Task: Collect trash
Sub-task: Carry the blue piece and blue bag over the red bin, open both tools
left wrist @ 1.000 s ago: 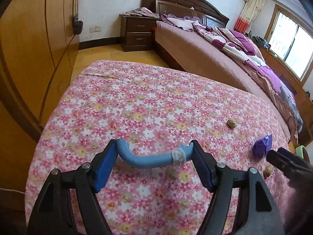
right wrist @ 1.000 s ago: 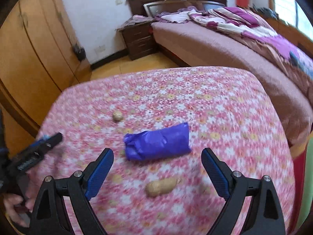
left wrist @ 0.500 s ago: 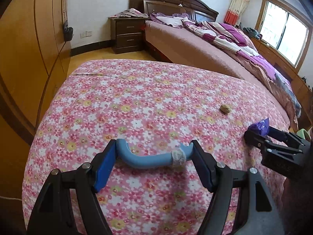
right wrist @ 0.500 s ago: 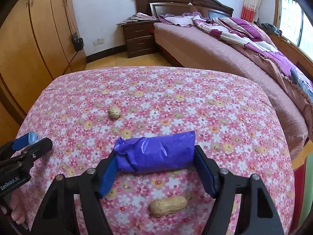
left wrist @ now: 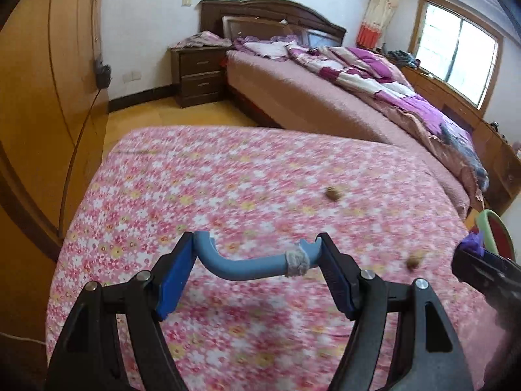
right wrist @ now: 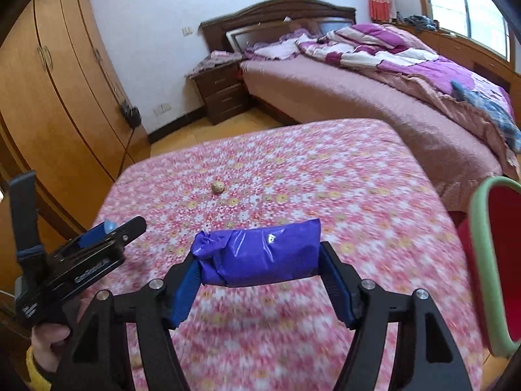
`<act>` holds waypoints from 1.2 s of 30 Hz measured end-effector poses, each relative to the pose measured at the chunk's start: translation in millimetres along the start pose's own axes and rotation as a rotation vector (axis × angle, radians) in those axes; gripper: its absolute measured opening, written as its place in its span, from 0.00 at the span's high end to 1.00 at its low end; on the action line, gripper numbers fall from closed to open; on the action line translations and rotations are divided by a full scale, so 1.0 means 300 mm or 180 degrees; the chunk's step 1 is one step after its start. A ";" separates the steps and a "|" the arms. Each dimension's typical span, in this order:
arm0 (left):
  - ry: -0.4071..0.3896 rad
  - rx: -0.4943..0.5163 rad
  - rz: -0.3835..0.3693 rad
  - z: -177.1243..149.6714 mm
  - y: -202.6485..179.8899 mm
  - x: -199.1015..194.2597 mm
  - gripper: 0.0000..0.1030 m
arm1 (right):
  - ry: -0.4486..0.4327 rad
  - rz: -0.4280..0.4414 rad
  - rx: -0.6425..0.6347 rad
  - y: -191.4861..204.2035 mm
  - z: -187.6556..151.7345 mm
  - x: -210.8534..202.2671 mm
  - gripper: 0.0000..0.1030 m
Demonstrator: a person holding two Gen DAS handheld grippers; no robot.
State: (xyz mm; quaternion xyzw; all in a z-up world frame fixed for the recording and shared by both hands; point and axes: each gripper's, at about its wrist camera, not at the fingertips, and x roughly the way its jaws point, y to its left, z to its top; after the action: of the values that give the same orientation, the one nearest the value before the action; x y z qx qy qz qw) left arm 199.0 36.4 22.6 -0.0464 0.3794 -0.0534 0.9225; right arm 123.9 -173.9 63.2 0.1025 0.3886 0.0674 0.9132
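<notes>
My right gripper point(right wrist: 260, 264) is shut on a crumpled purple wrapper point(right wrist: 260, 254) and holds it above the floral tablecloth point(right wrist: 293, 176). My left gripper point(left wrist: 255, 260) is shut on a bent blue tube point(left wrist: 250, 265) with a grey taped end, also above the cloth. A round nut shell point(left wrist: 332, 193) lies mid-table and also shows in the right wrist view point(right wrist: 217, 186). A peanut point(left wrist: 415, 260) lies nearer the right edge. The right gripper point(left wrist: 482, 260) shows at the right edge of the left wrist view, and the left gripper point(right wrist: 94, 244) at the left of the right wrist view.
A red bin with a green rim point(right wrist: 495, 260) stands off the table's right edge. Wooden wardrobes point(right wrist: 65, 91) line the left side. A bed point(right wrist: 374, 91) and a dark nightstand point(right wrist: 221, 91) stand beyond the table.
My right gripper closed on the purple wrapper and lifted it off the cloth, moving right toward the red bin. My left gripper kept hold of the blue tube and rose slightly.
</notes>
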 end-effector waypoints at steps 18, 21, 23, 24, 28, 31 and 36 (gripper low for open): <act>-0.0153 0.0099 -0.0380 -0.061 -0.230 -0.259 0.28 | -0.0510 -0.0108 0.0558 -0.238 -0.105 -0.376 0.31; -0.0150 0.0120 -0.0411 -0.072 -0.269 -0.282 0.28 | -0.0576 -0.0145 0.0647 -0.280 -0.121 -0.415 0.31; -0.0149 0.0151 -0.0430 -0.077 -0.296 -0.296 0.28 | -0.0610 -0.0194 0.0704 -0.311 -0.132 -0.441 0.31; -0.0150 0.0162 -0.0443 -0.078 -0.307 -0.301 0.28 | -0.0629 -0.0213 0.0721 -0.321 -0.140 -0.450 0.31; -0.0173 0.0255 -0.0485 -0.079 -0.368 -0.327 0.28 | -0.0694 -0.0281 0.0812 -0.383 -0.155 -0.488 0.31; -0.0199 0.0332 -0.0482 -0.074 -0.419 -0.336 0.28 | -0.0742 -0.0289 0.0899 -0.435 -0.164 -0.507 0.31; -0.0110 0.0458 -0.0647 -0.063 -0.525 -0.317 0.28 | -0.0791 -0.0360 0.1053 -0.546 -0.177 -0.532 0.31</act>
State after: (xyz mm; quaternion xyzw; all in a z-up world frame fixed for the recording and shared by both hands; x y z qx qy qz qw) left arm 108.5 -107.8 95.1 -0.0192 0.3519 -0.1729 0.9197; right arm -17.4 -357.8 98.9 0.2364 0.2838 -0.0619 0.9272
